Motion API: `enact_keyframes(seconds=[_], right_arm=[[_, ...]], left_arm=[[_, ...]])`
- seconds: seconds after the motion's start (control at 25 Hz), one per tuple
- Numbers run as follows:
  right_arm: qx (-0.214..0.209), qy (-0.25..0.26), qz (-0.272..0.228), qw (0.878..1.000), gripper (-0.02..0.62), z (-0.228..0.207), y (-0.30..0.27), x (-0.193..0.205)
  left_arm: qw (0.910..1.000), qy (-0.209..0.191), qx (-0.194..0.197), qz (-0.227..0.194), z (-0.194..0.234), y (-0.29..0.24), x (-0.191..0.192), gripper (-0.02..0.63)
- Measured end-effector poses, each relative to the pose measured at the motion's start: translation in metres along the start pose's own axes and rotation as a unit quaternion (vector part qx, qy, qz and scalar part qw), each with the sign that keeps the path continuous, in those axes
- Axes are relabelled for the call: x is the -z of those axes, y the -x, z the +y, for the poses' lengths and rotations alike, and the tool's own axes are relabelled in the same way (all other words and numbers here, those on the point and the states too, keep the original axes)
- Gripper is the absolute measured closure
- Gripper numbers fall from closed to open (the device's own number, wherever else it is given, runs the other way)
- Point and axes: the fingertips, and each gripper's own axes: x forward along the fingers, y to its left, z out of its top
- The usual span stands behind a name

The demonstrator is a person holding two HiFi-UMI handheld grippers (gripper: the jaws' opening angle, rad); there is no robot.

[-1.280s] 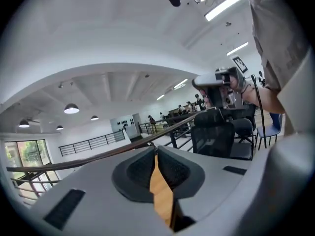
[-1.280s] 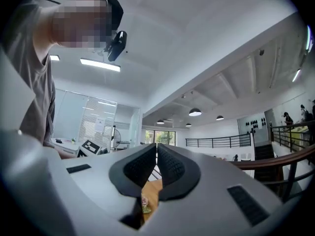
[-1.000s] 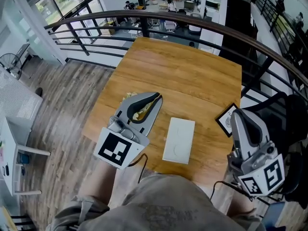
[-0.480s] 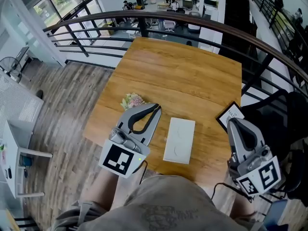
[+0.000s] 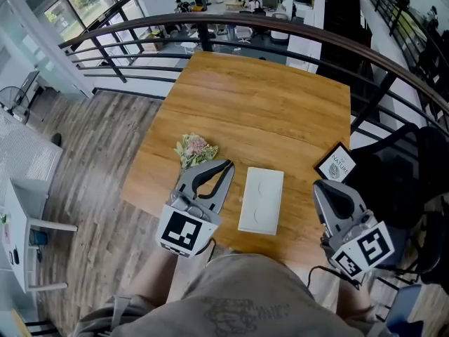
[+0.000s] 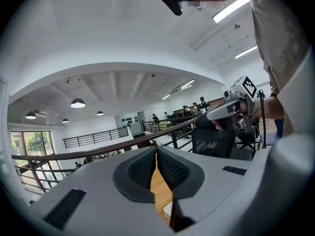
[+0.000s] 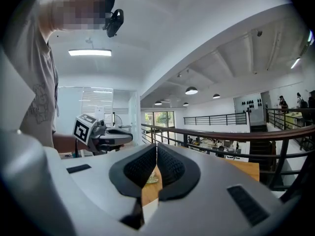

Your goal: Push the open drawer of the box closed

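A flat white box (image 5: 261, 201) lies near the front edge of the wooden table (image 5: 266, 111). From above, no drawer shows sticking out of it. My left gripper (image 5: 226, 166) hovers just left of the box with its jaws shut and nothing between them. My right gripper (image 5: 324, 187) hangs to the box's right, over the table's front right corner, and is also shut and empty. In the left gripper view the pads meet at the left gripper (image 6: 156, 152), with a strip of the box (image 6: 167, 211) below. The right gripper view shows the right gripper (image 7: 156, 149) shut too.
A small bunch of dried flowers (image 5: 194, 148) lies on the table just beyond the left gripper. A black framed card (image 5: 337, 163) sits at the table's right edge. A dark railing (image 5: 231, 21) curves behind the table. The person's lap fills the bottom of the head view.
Both grippers have drawn back toward the person. The left one has slid off the flowers, which now show. The right one has shifted left, nearer the box.
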Motion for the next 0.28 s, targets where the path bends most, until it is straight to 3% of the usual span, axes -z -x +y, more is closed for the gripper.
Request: enact_keyframes(seconds=[0.28], right_arm=[[0.003,-0.002,0.01,1.0,0.561,-0.001,-0.002,0.015]], left_arm=[[0.9999,-0.015,0.007,0.004,-0.002,-0.006,0.007,0.582]])
